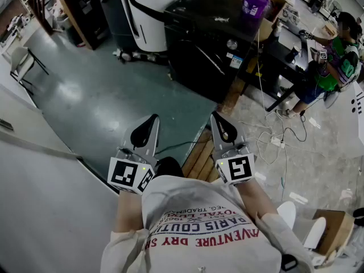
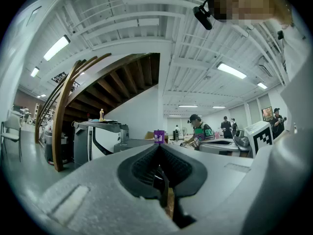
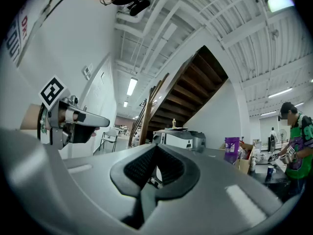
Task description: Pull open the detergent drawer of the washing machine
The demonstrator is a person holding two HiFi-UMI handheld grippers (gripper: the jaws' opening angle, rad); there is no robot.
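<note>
Both grippers are held level in front of my chest, far from any machine. My left gripper (image 1: 145, 131) (image 2: 159, 149) is shut with nothing in it, and so is my right gripper (image 1: 223, 128) (image 3: 156, 149). A black appliance (image 1: 210, 44) with a round knob (image 1: 231, 43) stands several steps ahead across the floor. Beside it, to its left, stands a white and grey machine (image 1: 145, 13) (image 2: 93, 141) (image 3: 178, 138). I cannot make out a detergent drawer on either. The left gripper's body (image 3: 63, 121) shows in the right gripper view.
A purple container (image 1: 254, 3) stands behind the black appliance. A person (image 1: 335, 56) works at a bench on the right. Cables (image 1: 278, 138) trail over the floor, a wooden board (image 1: 199, 158) lies by my feet, and a cardboard box (image 1: 335, 229) sits at lower right. White wall (image 1: 34, 169) runs along the left.
</note>
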